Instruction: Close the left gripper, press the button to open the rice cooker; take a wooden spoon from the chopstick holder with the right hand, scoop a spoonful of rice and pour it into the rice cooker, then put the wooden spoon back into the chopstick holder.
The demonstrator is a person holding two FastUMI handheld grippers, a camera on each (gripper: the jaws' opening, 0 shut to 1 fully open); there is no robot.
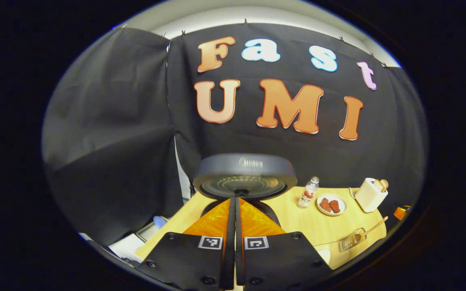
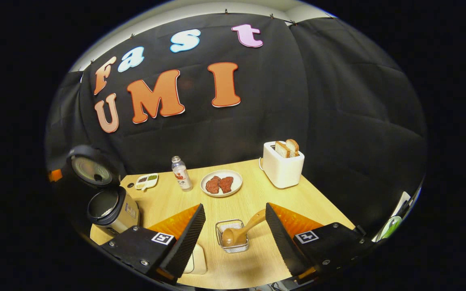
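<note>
In the left gripper view, the left gripper (image 1: 235,202) is seen with its two fingers pressed together, no gap between them and nothing held, the tips lying just in front of the rice cooker (image 1: 244,178). The cooker's lid (image 1: 245,169) is raised, and its underside faces the camera. Farther right on the wooden table (image 1: 297,226) are seen a small bottle (image 1: 309,192), a plate of red-brown pieces (image 1: 331,204) and a white toaster (image 1: 370,195), with the wire chopstick holder (image 1: 352,239) near the table's front edge and the wooden spoon (image 1: 372,227) leaning out of it. In the right gripper view, the right gripper (image 2: 235,226) is shown with its fingers spread wide and empty; the chopstick holder (image 2: 232,235) stands between the fingertips on the table (image 2: 253,262), touched by neither, and the spoon (image 2: 243,231) rests in it with its bowl down and its handle slanted toward the right finger. This view also gives the cooker (image 2: 111,210) from the side at the table's left edge, its lid (image 2: 91,167) tilted back and the inner pot open. A small compartmented dish (image 2: 147,181) is seen behind the cooker, beside the bottle (image 2: 181,173). The plate (image 2: 221,182) and the toaster (image 2: 282,163), with bread slices standing in its slots, are seen more plainly here. A white object lies under the left finger; what it is cannot be told.
</note>
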